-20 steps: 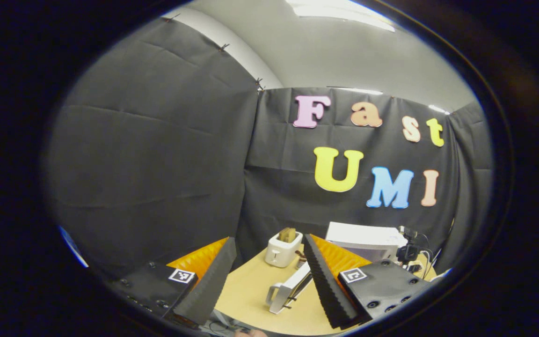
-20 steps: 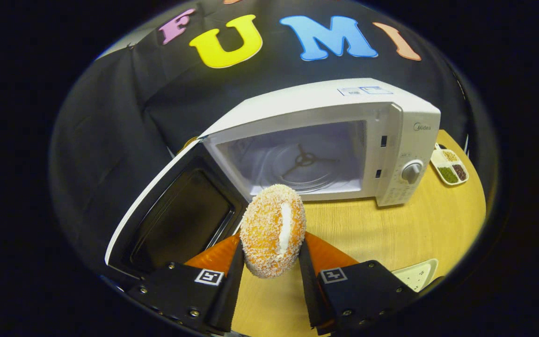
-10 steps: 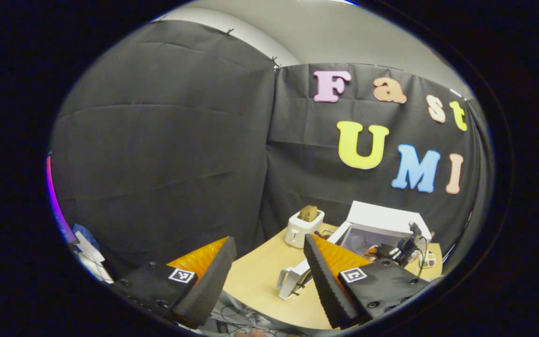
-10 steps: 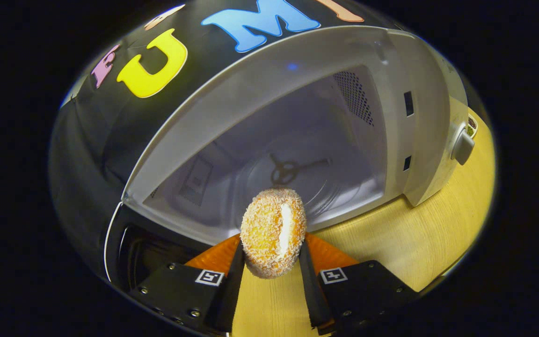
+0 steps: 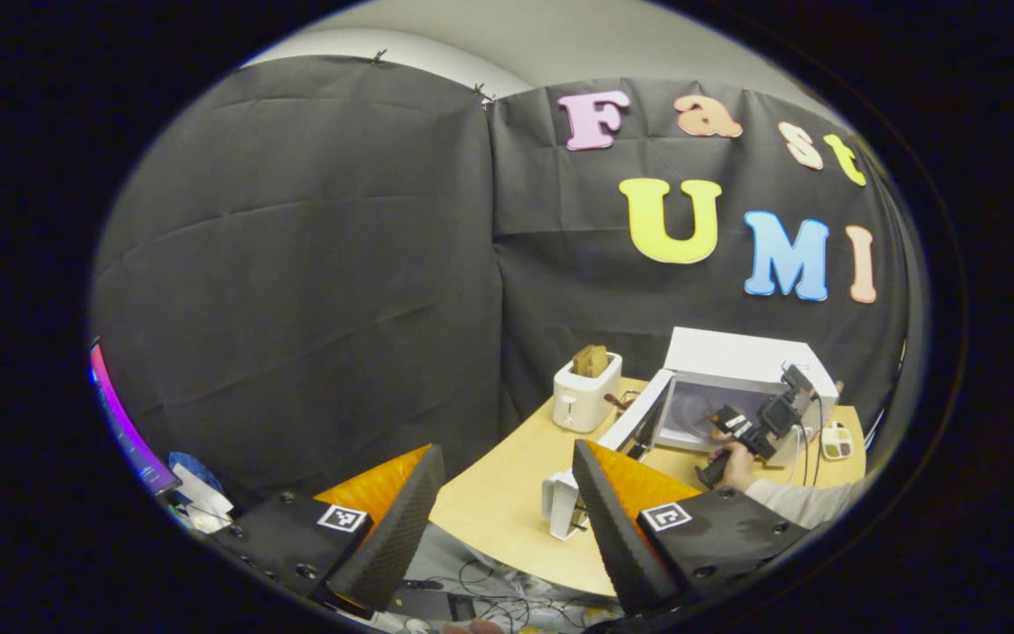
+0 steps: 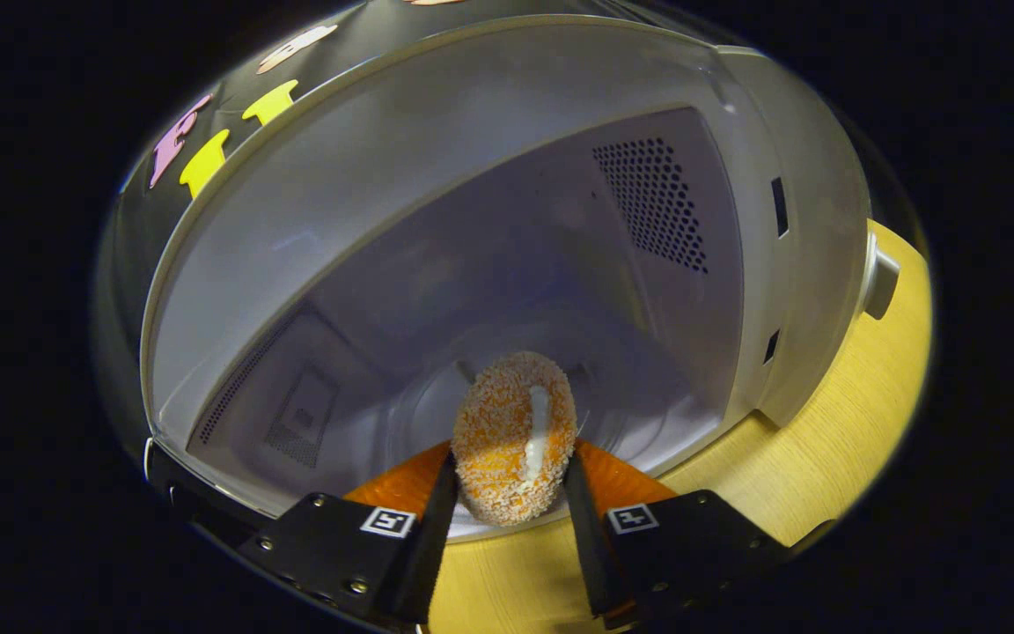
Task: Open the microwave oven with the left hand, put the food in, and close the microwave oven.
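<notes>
Food: crumb-coated bun (image 6: 516,436) with a white cream stripe, pinched between both fingers of the right gripper (image 6: 507,493), sitting at the mouth of the open microwave oven (image 6: 489,264). In the right gripper view, the bun is just over the cavity's front lip, with the round floor recess behind it, a perforated vent panel on the right wall, and the control knob (image 6: 881,282) on the far right over the wooden table (image 6: 833,458). Left gripper (image 5: 503,511) has fingers spread wide, holding nothing, held back off the near table edge. Left gripper view, near to far: cables below the table edge, a small white stand (image 5: 560,504) on the table (image 5: 489,502), then the microwave door (image 5: 639,414) swung open, a hand (image 5: 738,465) holding the right gripper (image 5: 758,427) at the oven opening, white toaster (image 5: 587,394) with bread slices beside it near the back wall.
</notes>
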### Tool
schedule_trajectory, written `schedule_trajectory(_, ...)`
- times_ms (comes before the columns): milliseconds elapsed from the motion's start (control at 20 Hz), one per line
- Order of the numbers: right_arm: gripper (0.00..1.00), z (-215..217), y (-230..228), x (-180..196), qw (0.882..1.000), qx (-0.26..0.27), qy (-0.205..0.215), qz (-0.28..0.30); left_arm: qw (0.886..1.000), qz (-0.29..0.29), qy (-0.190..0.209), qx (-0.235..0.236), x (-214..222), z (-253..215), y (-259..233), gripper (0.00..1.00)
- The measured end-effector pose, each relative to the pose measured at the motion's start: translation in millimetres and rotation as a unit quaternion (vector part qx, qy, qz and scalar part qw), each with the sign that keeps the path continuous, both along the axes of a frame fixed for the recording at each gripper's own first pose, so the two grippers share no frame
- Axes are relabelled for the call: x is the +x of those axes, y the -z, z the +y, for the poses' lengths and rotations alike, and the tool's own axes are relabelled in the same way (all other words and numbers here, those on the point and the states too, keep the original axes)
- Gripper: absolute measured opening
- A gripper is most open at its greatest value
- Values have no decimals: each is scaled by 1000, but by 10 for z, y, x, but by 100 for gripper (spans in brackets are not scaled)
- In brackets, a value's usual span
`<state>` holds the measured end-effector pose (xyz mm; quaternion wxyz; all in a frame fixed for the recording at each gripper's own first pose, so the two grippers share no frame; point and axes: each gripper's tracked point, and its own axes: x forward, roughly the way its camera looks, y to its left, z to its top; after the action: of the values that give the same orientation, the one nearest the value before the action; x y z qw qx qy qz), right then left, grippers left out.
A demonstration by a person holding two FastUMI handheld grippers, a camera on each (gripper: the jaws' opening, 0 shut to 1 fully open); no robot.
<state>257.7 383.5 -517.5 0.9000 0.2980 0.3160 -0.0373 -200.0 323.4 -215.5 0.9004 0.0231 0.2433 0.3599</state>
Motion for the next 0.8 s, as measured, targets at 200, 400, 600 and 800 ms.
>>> schedule_trajectory(200, 70, 161, 83, 93, 1000, 9, -3, -22, 1000, 8, -1, -10, 30, -27, 155, 98)
schedule_trajectory(400, 75, 301, 56, 96, 998, 2, -33, -50, 1000, 13, 4, -3, 48, -22, 175, 94)
schedule_trajectory(600, 83, 204, 20, 101, 998, -22, -34, -55, 1000, 6, -3, -6, 11, 16, 161, 95)
schedule_trajectory(800, 96, 172, 0, 64, 998, -9, -37, -48, 1000, -5, -9, -11, 1, 61, 143, 95)
